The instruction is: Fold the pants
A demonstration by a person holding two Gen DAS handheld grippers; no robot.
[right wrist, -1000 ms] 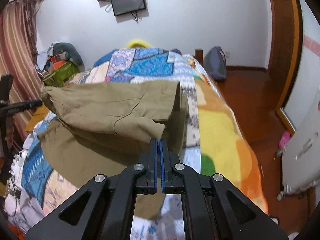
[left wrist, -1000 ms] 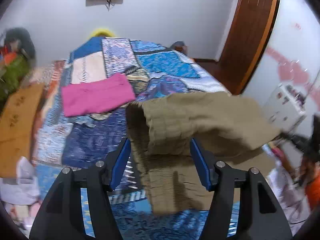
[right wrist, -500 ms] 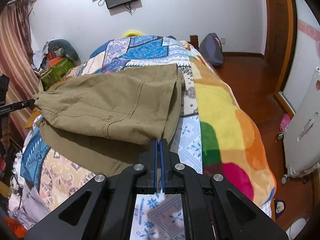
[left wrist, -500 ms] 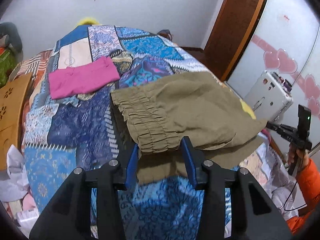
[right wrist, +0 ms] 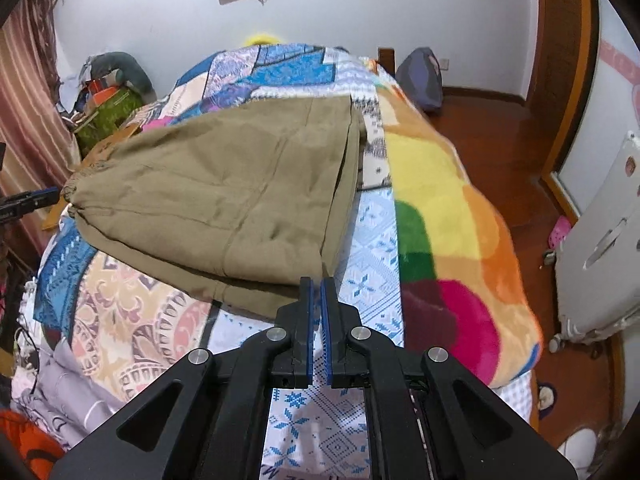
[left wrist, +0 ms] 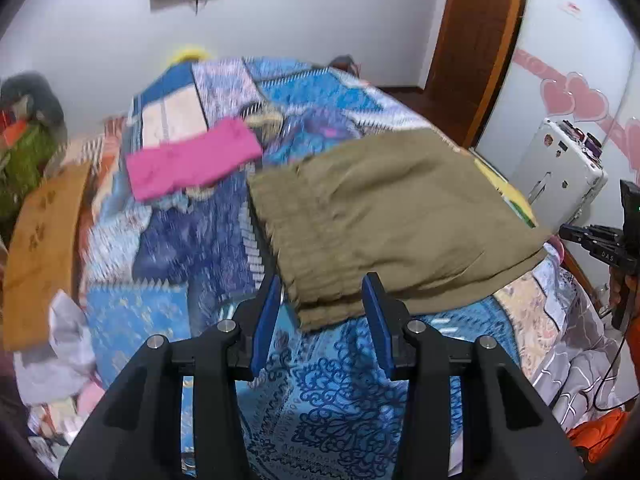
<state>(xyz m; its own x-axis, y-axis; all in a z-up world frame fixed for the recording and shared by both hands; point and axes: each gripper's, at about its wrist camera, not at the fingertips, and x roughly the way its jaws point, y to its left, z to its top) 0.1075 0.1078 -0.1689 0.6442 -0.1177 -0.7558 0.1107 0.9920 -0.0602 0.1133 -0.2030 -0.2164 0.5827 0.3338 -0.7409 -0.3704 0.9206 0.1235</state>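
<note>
The olive-brown pants (left wrist: pixel 392 216) lie folded flat on the patchwork bedspread (left wrist: pixel 344 384). My left gripper (left wrist: pixel 322 306) has the gathered waistband corner filling the space between its blue pads, and they press on it from both sides. In the right wrist view the same pants (right wrist: pixel 224 184) spread away to the left. My right gripper (right wrist: pixel 316 284) sits at their near hem corner. Its pads stand only a thin slit apart and are just starting to part, with the corner at the tips. The left gripper's tip (right wrist: pixel 40 200) shows at the waistband on the far left.
A folded pink garment (left wrist: pixel 192 160) lies farther up the bed. A wooden board (left wrist: pixel 40 248) leans at the left bedside. A bright fleece blanket (right wrist: pixel 452 232) covers the right side of the bed. A white suitcase (right wrist: pixel 600 248) stands on the wood floor. A person's hand (left wrist: pixel 620 280) holds the other gripper.
Both grippers have come down and the pants, which hung in the air, now rest flat on the bed. The left jaws have narrowed on the waistband. The right pads' slit is slightly wider.
</note>
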